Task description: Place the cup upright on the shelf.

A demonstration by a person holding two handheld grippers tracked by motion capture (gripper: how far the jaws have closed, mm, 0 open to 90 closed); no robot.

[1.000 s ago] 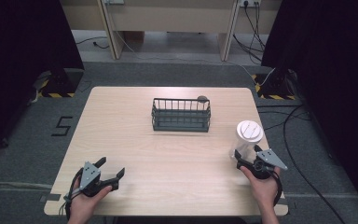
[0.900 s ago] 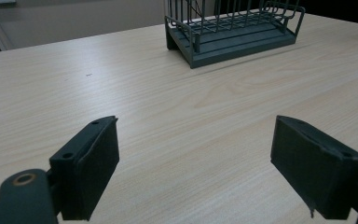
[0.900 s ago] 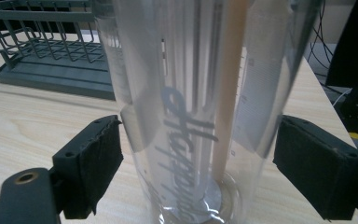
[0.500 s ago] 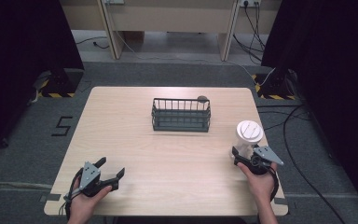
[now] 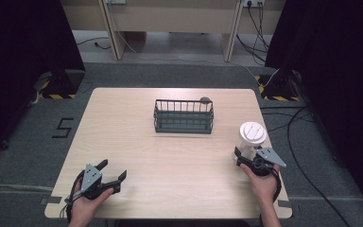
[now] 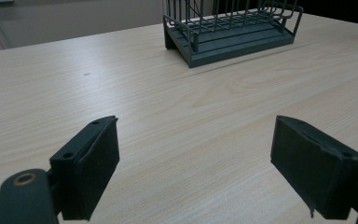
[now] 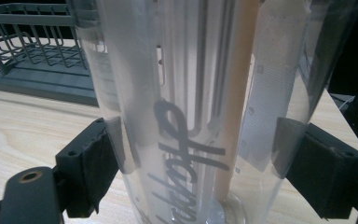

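Observation:
A clear plastic tumbler (image 5: 253, 135) with a white lid stands upright near the table's right edge. My right gripper (image 5: 246, 153) is open, and its jaws stand on either side of the tumbler's lower part. In the right gripper view the tumbler (image 7: 191, 116) sits between the jaws of the right gripper (image 7: 196, 163); dark lettering and a pale straw show through its wall. My left gripper (image 5: 111, 171) rests open at the front left of the table. Nothing lies between the jaws of the left gripper (image 6: 196, 163), only bare wood.
A dark green wire basket (image 5: 183, 116) stands at the middle back of the wooden table (image 5: 170, 156), with a small dark round object (image 5: 205, 100) at its far right corner. The basket (image 6: 233, 28) lies ahead of the left gripper. Cables trail on the floor at right.
My right gripper has moved forward and slightly left, so the tumbler now sits between its jaws. The left gripper has stayed where it was.

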